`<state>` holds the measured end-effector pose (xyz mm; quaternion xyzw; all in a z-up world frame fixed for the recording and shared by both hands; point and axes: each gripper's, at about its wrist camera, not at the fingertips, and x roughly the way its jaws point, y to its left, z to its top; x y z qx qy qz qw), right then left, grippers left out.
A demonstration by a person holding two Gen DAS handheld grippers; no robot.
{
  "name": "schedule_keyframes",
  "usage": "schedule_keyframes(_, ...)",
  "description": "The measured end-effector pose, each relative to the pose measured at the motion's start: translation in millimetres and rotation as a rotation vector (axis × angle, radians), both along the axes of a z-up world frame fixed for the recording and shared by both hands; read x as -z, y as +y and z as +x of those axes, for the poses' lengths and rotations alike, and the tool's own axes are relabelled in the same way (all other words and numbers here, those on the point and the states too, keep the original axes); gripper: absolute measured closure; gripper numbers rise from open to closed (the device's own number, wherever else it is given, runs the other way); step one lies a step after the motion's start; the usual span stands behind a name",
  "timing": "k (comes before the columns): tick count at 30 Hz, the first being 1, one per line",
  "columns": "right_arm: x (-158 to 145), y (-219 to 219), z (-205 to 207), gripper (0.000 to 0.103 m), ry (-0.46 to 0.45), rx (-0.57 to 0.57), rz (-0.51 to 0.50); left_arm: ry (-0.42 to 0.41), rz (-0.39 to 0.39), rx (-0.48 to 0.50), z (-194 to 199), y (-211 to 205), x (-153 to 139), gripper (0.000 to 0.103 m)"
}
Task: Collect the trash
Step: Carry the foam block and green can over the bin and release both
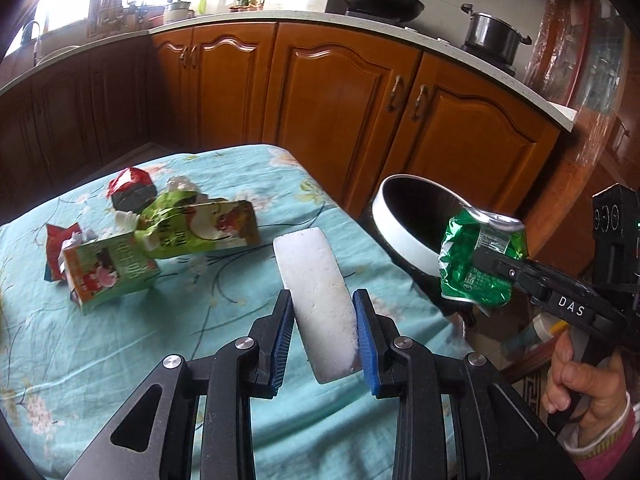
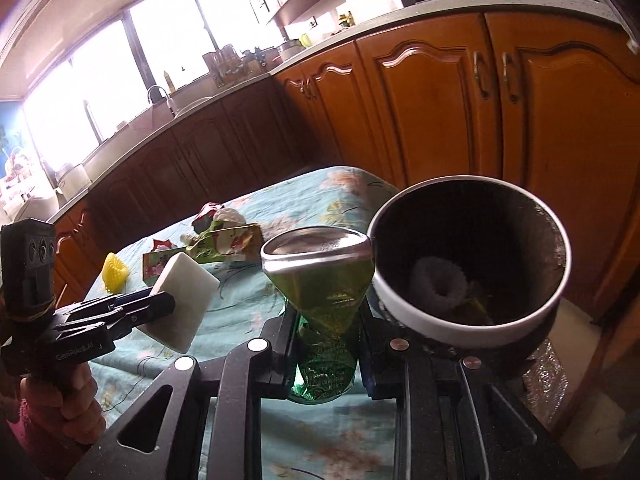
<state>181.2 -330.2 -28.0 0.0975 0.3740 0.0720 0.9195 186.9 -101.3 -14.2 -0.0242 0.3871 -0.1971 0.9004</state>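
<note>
Left wrist view: the left gripper (image 1: 324,336) is clamped on a white oblong foam block (image 1: 316,304), its blue pads (image 1: 285,332) pressing both long sides, held above the turquoise floral tablecloth (image 1: 120,344). At about ten o'clock from the block, a heap of trash lies on the cloth: a crumpled green printed carton (image 1: 108,272), a flattened green-and-red drink pouch (image 1: 200,228) and a red-and-black wrapper (image 1: 132,188). At three o'clock the right gripper (image 1: 480,264), carried by a hand (image 1: 588,380) in a pink sleeve, grips a crushed green aluminium can (image 1: 476,264) just in front of a round bin with a white rim and dark inside (image 1: 404,240). In the right wrist view the right gripper (image 2: 328,344) is closed on the same can (image 2: 324,300), its flattened silver top touching the bin's rim (image 2: 440,328) at about nine o'clock; a pale crumpled scrap (image 2: 440,284) lies inside. A small yellow ridged object (image 2: 115,272) sits on the cloth at ten o'clock.
</note>
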Motion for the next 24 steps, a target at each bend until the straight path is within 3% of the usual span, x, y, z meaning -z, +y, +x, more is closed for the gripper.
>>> schedule_keyframes(24,-4,-84,21,0.079,0.006,0.162,-0.048,0.029,0.034,0.201,81,-115,0,0.074)
